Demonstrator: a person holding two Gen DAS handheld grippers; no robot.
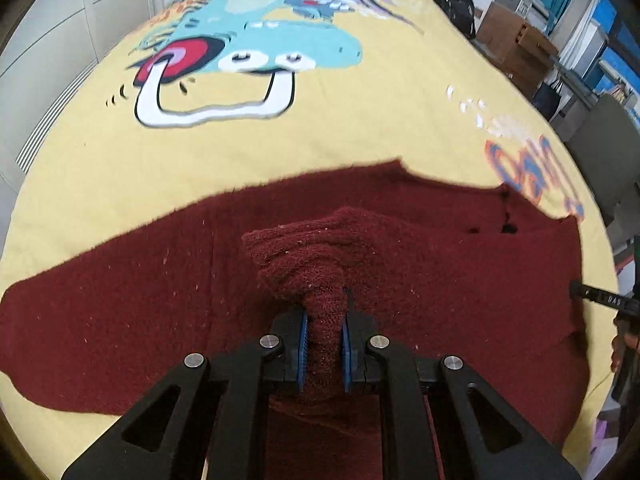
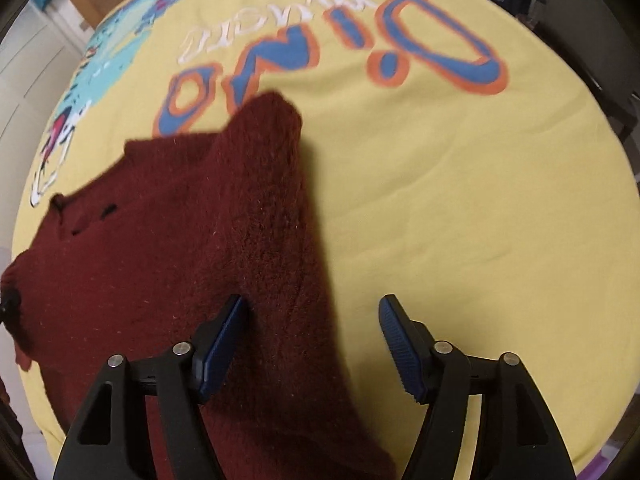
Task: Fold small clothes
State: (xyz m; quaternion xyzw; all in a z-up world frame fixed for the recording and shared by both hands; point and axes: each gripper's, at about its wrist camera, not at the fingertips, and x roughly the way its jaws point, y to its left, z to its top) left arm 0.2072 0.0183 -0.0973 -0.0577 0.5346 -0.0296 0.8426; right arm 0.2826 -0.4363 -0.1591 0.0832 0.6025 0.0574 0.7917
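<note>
Now my left claw (image 1: pixel 323 340) pinches a bunched fold of the fuzzy maroon knit sweater (image 1: pixel 160 300) lying on the yellow cartoon-print bedspread (image 1: pixel 320 140); its hem is cut off below. My right claw (image 2: pixel 312 344) gapes over a sleeve, pads clear.

Fuzzy knit sweater (image 1: pixel 400 248); matt, probably cotton bedspread (image 1: pixel 320 136).
</note>
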